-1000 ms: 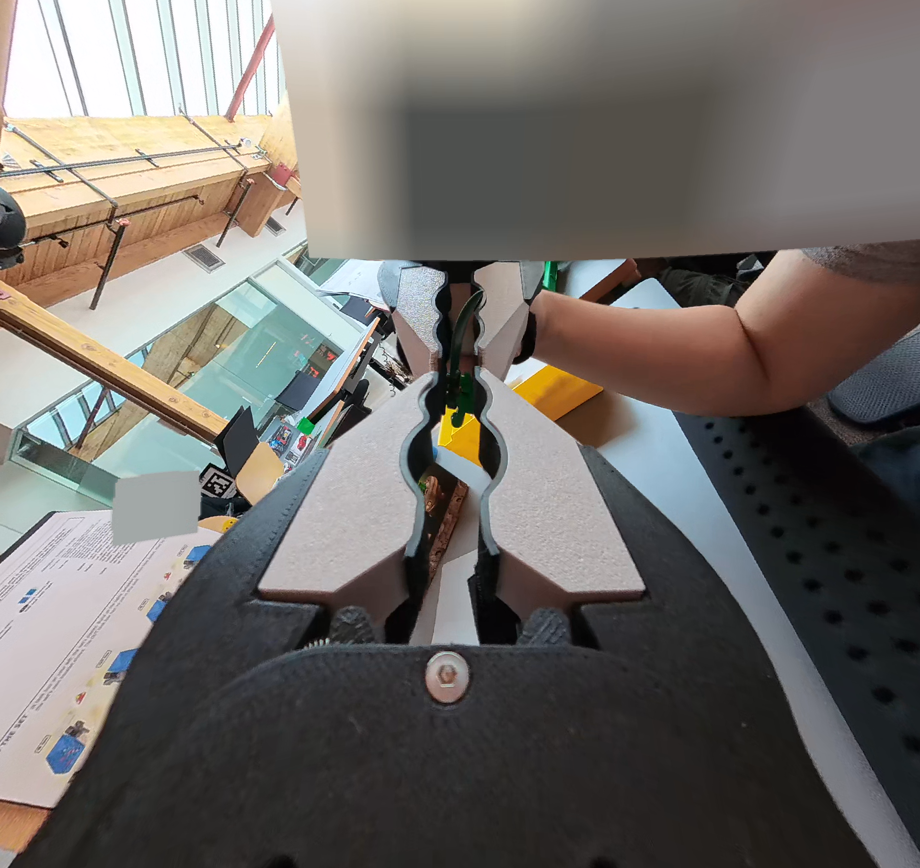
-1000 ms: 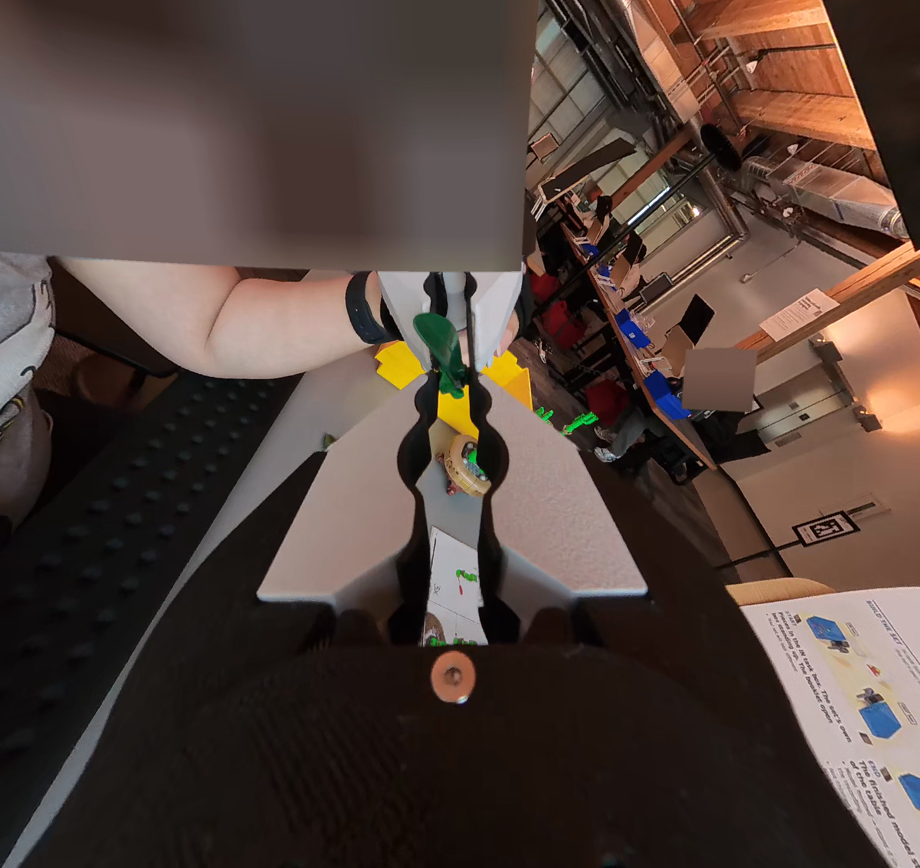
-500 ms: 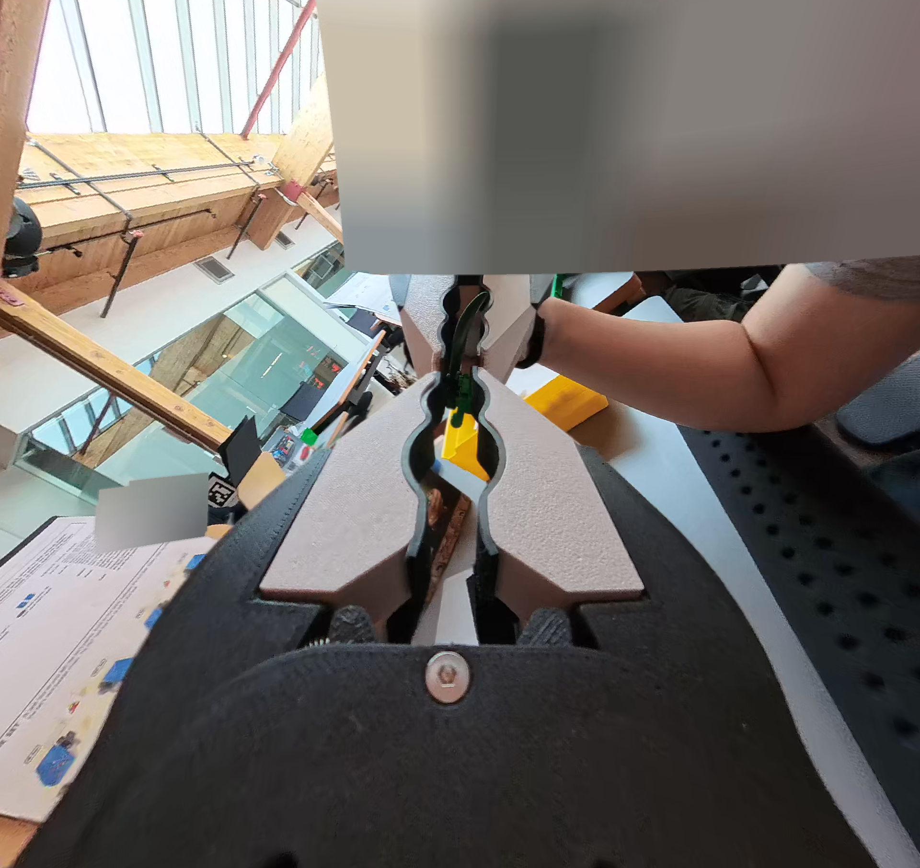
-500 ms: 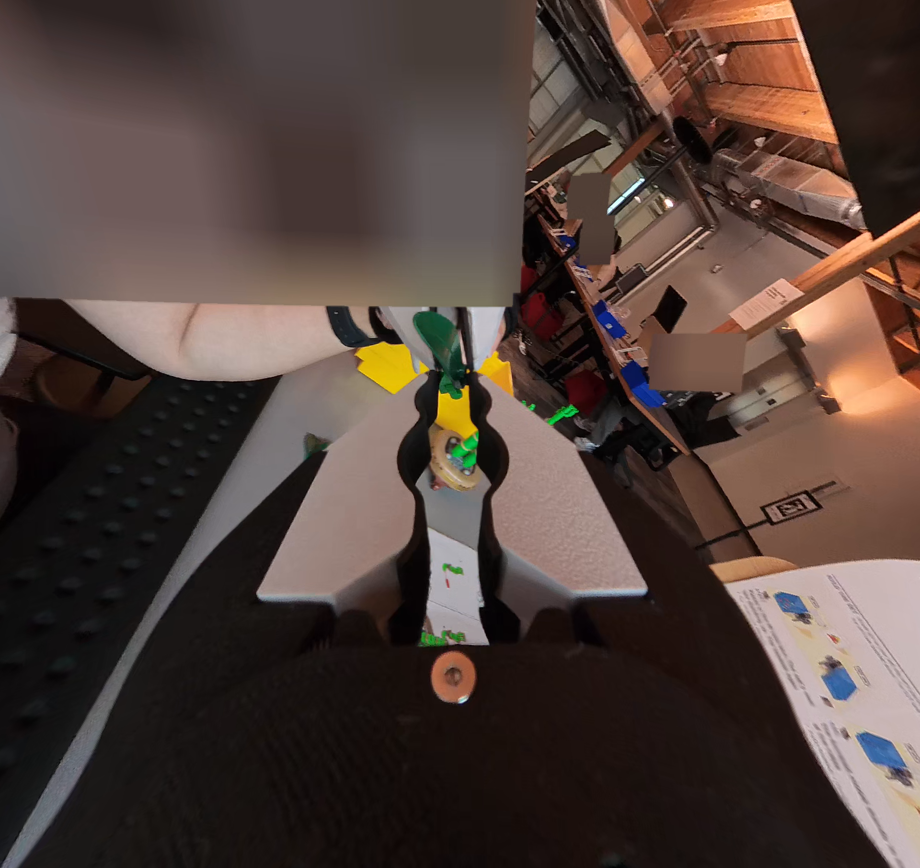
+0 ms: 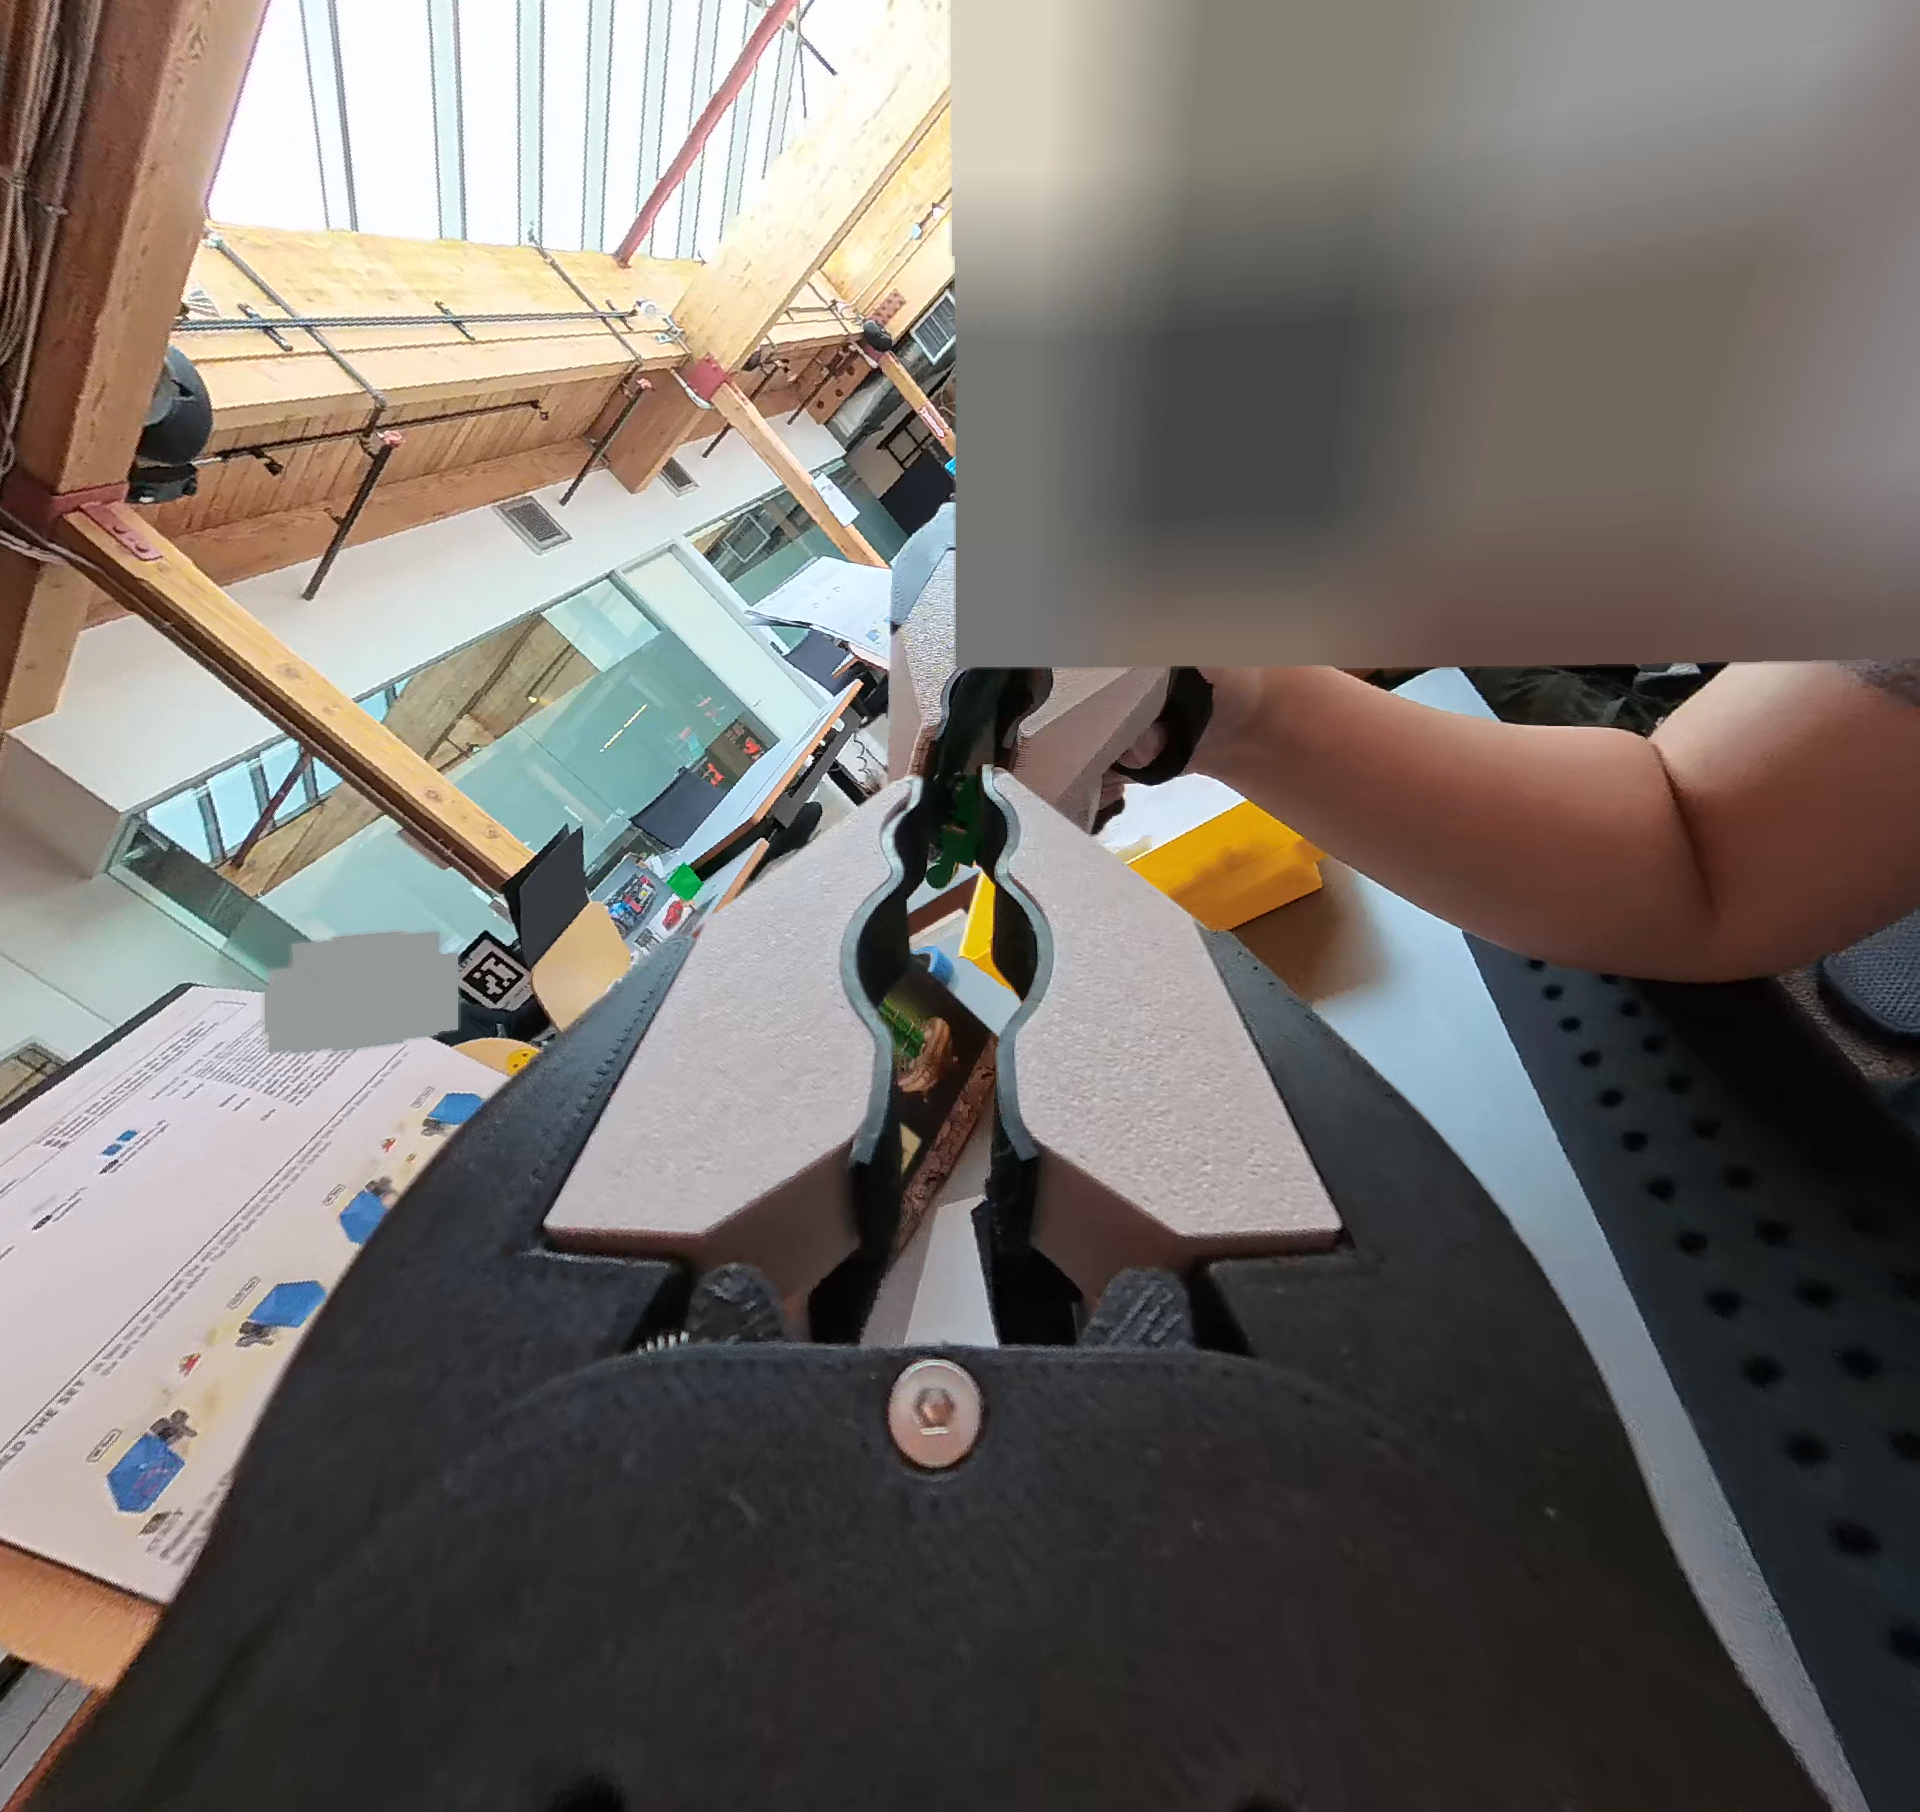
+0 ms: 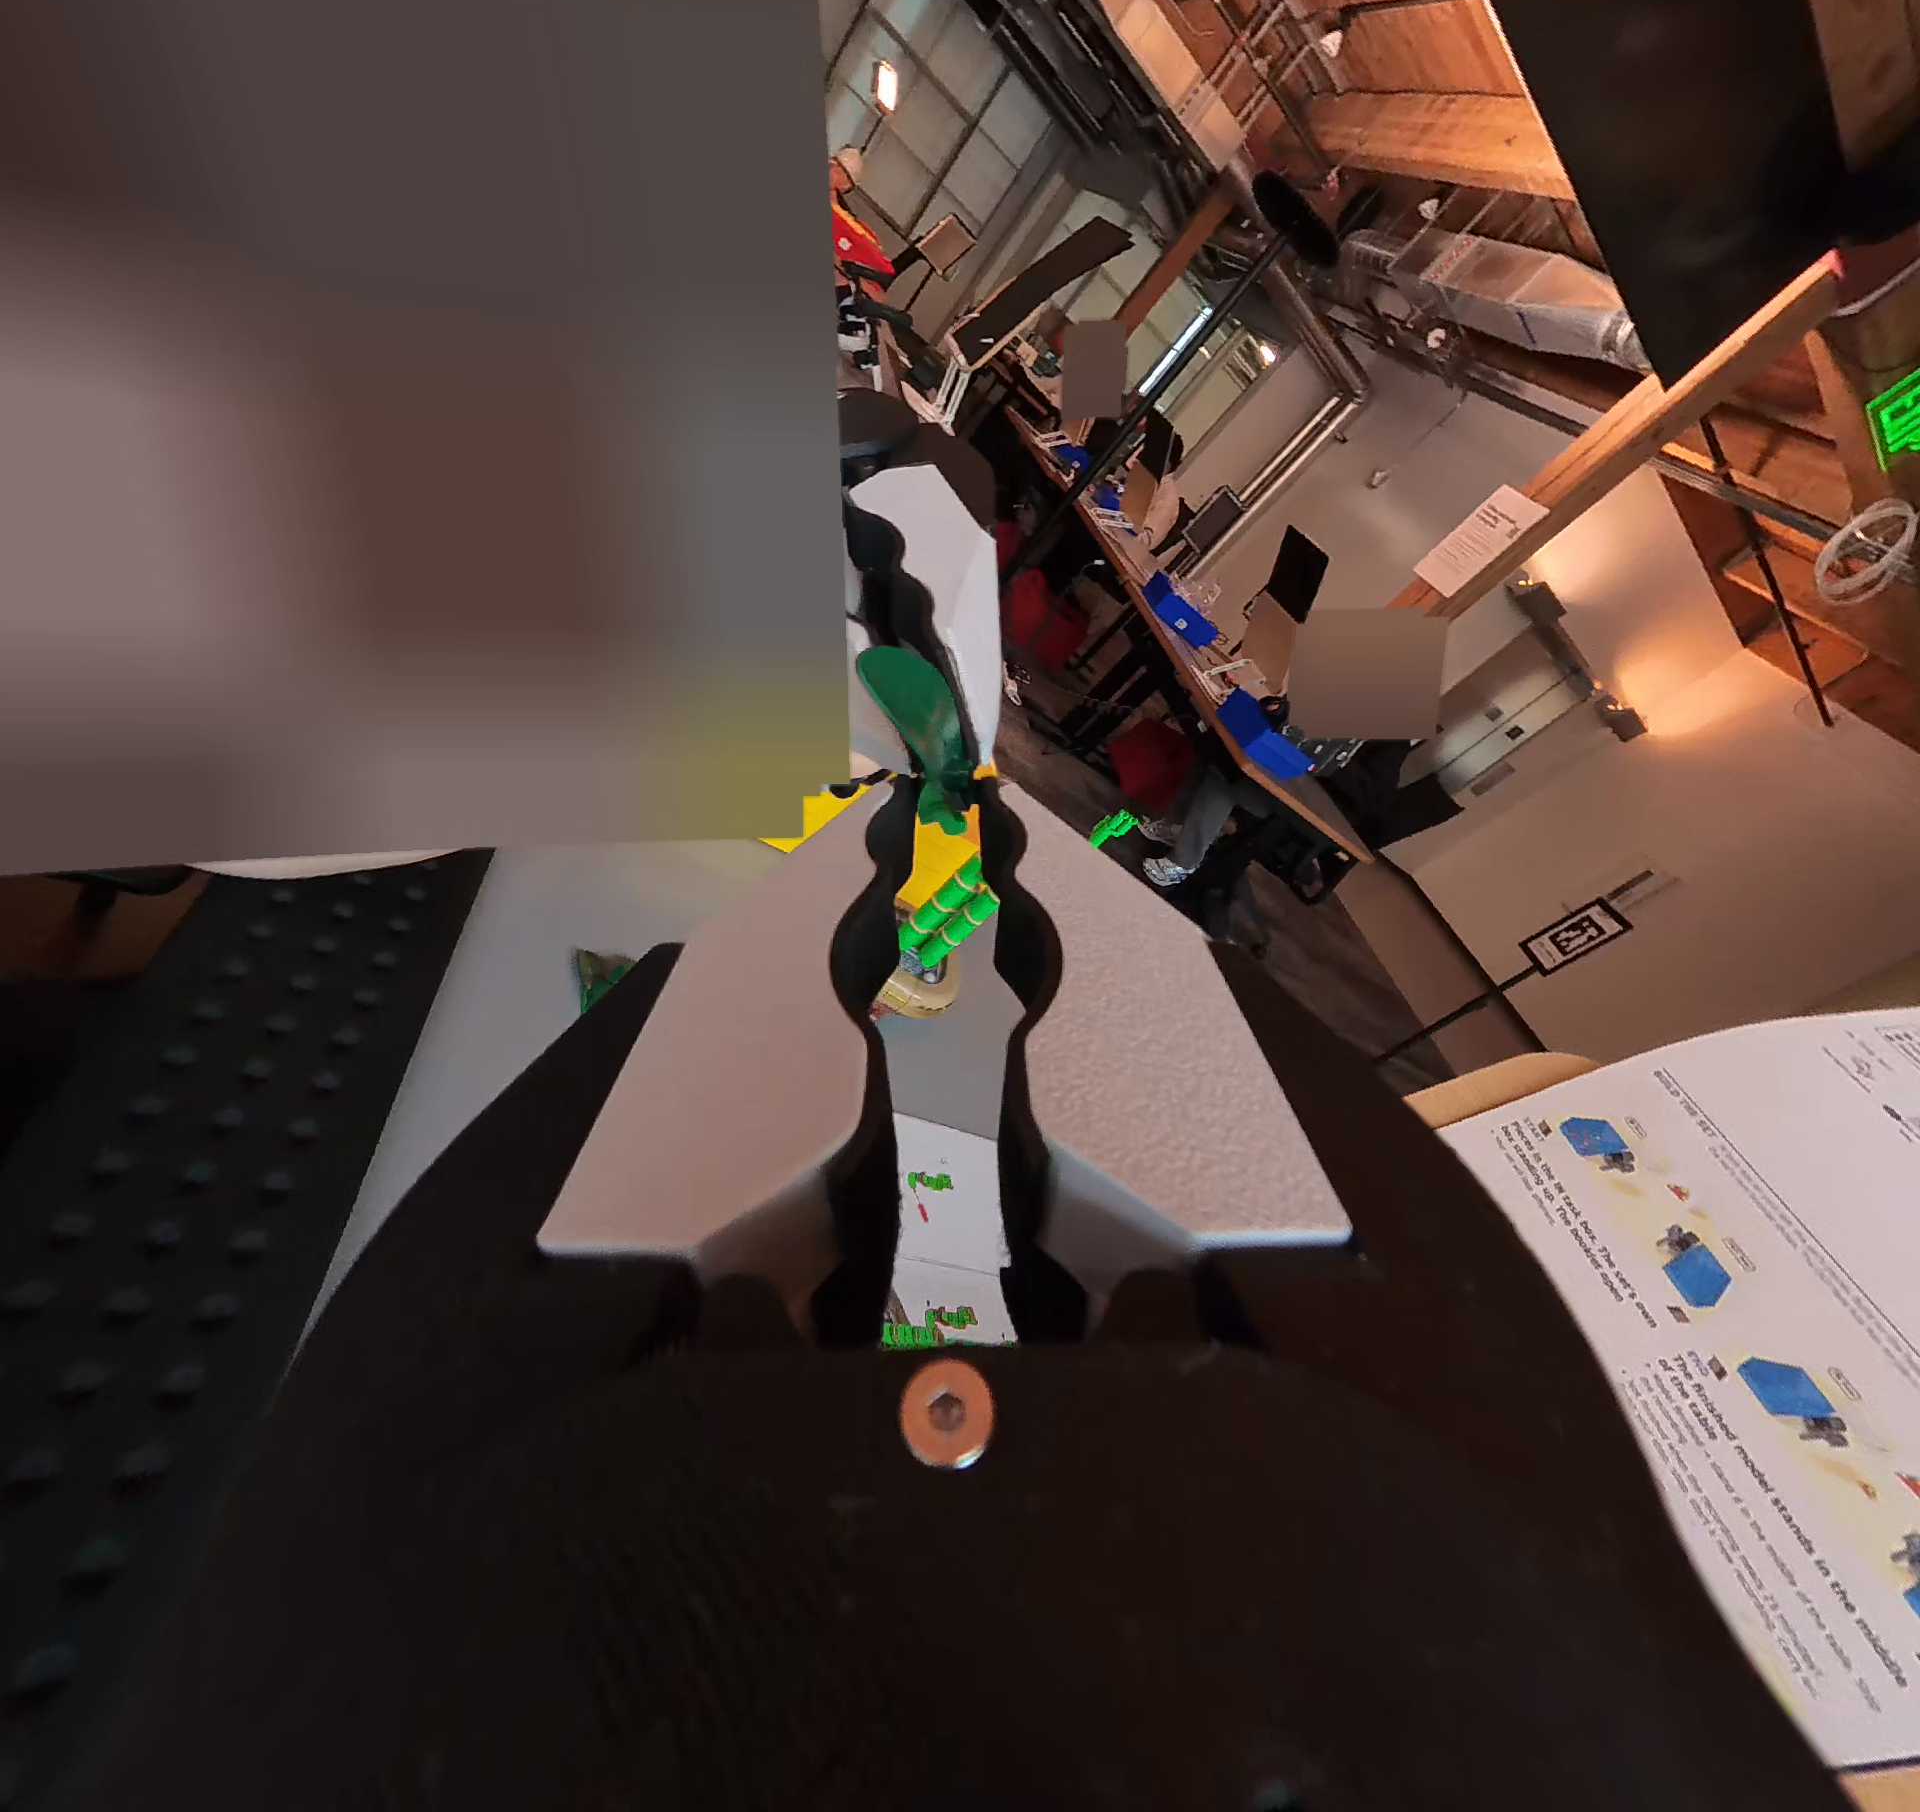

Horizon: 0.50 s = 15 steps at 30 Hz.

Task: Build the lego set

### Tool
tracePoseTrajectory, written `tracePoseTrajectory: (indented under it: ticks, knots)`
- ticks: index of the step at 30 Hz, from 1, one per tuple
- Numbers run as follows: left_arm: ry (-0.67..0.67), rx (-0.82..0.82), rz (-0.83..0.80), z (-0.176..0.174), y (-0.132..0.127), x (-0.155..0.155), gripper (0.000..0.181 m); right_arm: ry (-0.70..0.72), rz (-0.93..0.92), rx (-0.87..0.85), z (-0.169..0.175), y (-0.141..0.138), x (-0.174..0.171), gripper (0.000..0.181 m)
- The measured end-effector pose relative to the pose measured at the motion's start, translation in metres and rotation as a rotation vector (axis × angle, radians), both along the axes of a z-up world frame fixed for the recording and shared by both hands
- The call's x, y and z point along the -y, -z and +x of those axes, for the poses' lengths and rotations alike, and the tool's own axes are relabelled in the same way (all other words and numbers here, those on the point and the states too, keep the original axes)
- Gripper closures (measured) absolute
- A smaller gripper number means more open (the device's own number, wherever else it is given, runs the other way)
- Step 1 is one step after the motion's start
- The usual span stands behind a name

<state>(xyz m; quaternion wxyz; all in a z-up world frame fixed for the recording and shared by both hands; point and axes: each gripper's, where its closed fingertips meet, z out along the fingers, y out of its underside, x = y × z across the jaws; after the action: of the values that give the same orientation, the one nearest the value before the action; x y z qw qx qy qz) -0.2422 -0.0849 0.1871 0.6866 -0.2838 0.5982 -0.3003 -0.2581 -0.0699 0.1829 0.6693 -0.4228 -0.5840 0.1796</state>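
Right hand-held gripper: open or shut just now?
Shut. In the right wrist view the right hand-held gripper has its fingertips pinched on the stem of the green leaf piece, with only the piece between them.

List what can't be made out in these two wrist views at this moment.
- Left wrist view: the green piece is mostly hidden between the tips of the left tongs; its shape is unclear.
- Right wrist view: where the green leaf joins is hidden by the right tongs.
- Both views: a blur patch covers the upper area.
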Motion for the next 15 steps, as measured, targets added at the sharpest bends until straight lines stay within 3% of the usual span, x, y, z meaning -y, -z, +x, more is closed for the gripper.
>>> tracePoseTrajectory:
  ticks: [15]
  knots:
    - [0.061,0.039,-0.112,-0.0023,-0.0062,-0.0064,0.176,-0.019,-0.022,-0.058,-0.0011,-0.0049,-0.0057,0.171]
